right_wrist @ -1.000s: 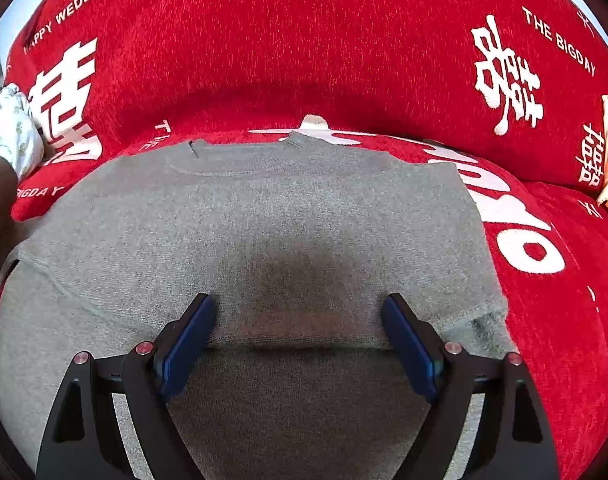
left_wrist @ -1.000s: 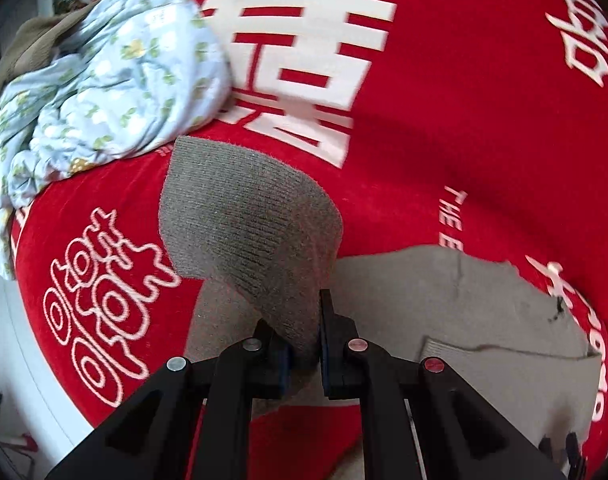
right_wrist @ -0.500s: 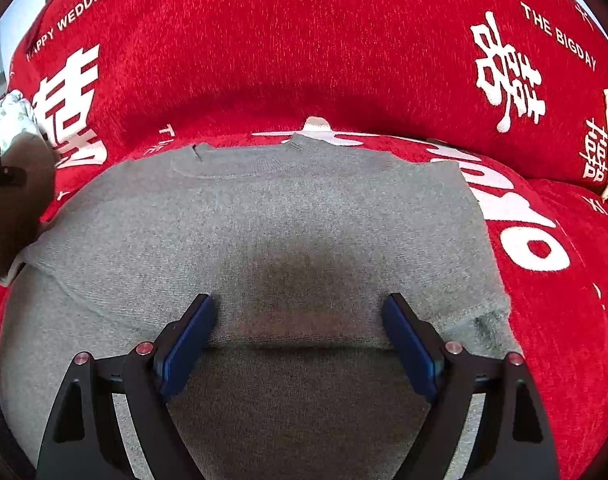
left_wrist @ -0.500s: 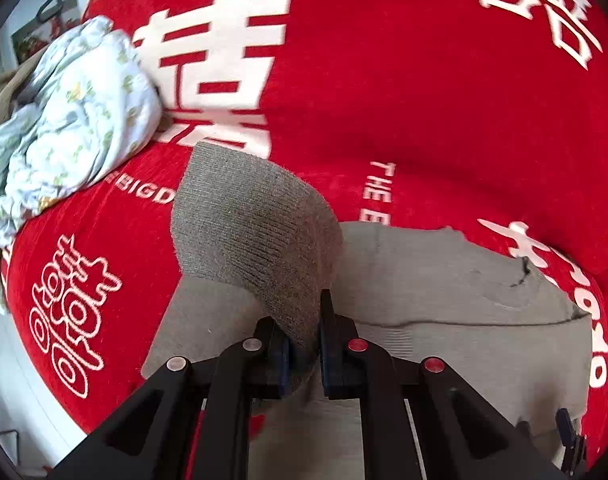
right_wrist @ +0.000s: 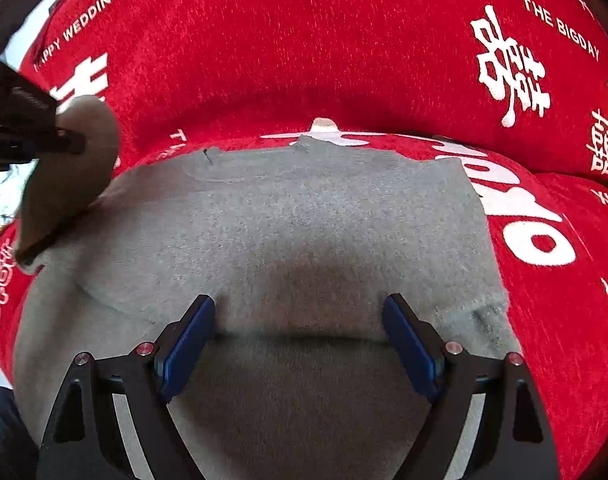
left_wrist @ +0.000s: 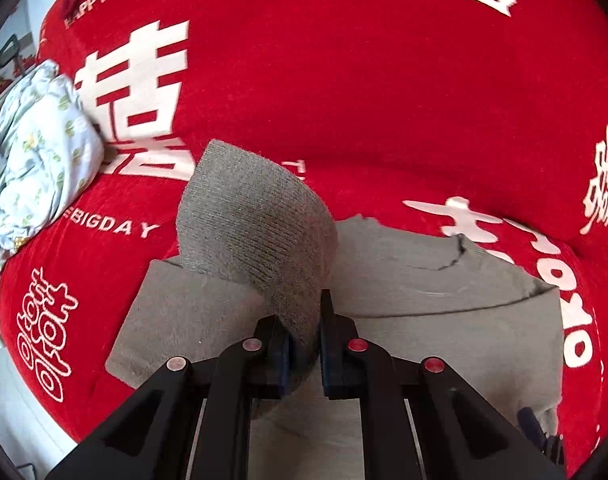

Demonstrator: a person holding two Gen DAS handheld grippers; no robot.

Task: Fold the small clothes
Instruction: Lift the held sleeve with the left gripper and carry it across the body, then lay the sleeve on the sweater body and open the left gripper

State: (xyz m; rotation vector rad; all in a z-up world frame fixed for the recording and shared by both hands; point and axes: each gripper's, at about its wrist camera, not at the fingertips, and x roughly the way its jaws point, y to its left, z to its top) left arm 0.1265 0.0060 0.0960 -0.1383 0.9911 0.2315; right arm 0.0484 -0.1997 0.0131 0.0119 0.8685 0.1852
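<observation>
Left hand-held gripper (left_wrist: pixel 304 340) clenched on raised sleeve of grey knit sweater (right_wrist: pixel 288 216) lying flat on red wedding-print sofa cover (right_wrist: pixel 304 60): lay sleeve straight across chest, right hand-held gripper (right_wrist: pixel 300 332) spread wide, hovering over body.

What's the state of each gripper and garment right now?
left gripper: shut on the sleeve, held up.
right gripper: open, over the sweater, holding nothing.
grey sweater: flat on the red cover, right side folded in.
sleeve: lifted, curled over.
floral cloth: crumpled, unfolded.
</observation>
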